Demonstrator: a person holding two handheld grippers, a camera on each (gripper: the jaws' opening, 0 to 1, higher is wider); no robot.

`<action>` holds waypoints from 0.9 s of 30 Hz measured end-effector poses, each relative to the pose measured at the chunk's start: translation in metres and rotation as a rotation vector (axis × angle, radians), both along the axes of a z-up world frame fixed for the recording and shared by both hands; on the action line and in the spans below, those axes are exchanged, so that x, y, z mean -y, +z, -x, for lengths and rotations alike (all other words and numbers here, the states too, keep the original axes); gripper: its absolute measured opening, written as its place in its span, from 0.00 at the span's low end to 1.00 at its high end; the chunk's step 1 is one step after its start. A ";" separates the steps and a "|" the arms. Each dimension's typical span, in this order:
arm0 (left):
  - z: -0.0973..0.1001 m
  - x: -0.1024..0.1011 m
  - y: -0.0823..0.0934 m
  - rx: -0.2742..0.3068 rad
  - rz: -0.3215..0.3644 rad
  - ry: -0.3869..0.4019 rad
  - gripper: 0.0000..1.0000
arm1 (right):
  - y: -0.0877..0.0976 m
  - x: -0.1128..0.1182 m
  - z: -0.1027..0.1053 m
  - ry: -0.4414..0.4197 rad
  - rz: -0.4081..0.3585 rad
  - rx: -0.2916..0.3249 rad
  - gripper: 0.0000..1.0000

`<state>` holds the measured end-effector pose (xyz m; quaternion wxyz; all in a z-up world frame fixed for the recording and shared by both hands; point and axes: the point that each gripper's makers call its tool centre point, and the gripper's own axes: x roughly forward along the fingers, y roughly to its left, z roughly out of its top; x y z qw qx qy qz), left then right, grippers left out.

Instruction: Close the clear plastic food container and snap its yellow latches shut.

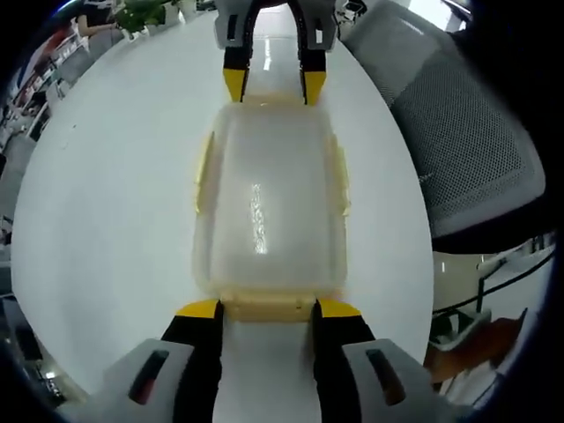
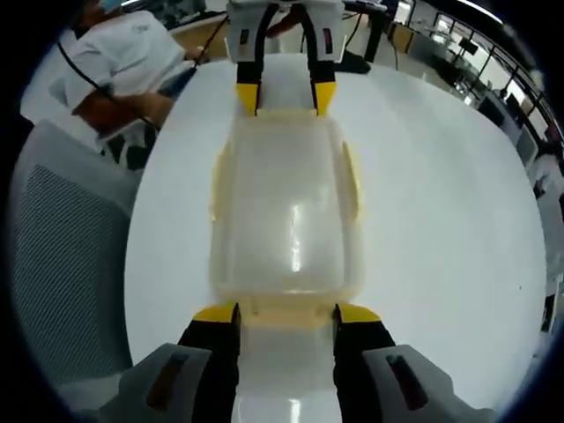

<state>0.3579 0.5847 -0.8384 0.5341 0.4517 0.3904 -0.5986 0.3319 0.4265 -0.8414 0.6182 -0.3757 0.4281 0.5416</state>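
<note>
The clear plastic container point(image 1: 269, 194) point(image 2: 286, 203) lies lengthwise on the white table point(image 1: 115, 220) point(image 2: 441, 220) with its lid on top. Pale yellow latches run along its long sides point(image 1: 204, 172) point(image 2: 352, 181) and sit at both ends. My left gripper point(image 1: 269, 310) is open, its yellow-tipped jaws flanking the near end latch point(image 1: 267, 307). At the opposite end, my right gripper point(image 2: 287, 315) is open too, its jaws on either side of that end's latch point(image 2: 286, 313). Each gripper also appears across the container from the other: right gripper point(image 1: 273, 84), left gripper point(image 2: 285, 92).
A grey mesh office chair point(image 1: 458, 132) point(image 2: 62, 264) stands close to the table edge. A person in a white shirt point(image 2: 123, 62) sits beyond it. Desks and office clutter lie farther back.
</note>
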 end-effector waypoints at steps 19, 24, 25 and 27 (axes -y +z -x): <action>0.001 0.001 0.000 0.003 -0.014 -0.016 0.40 | 0.000 0.000 0.001 0.011 0.011 0.000 0.41; 0.001 0.001 0.000 0.004 -0.012 -0.016 0.40 | 0.000 0.000 0.000 0.015 0.001 -0.001 0.40; 0.001 0.001 0.000 0.004 -0.015 -0.017 0.40 | 0.000 0.001 0.000 0.018 0.005 -0.002 0.40; 0.001 0.001 0.000 0.005 -0.022 -0.019 0.40 | 0.000 0.000 -0.001 0.020 0.011 -0.005 0.40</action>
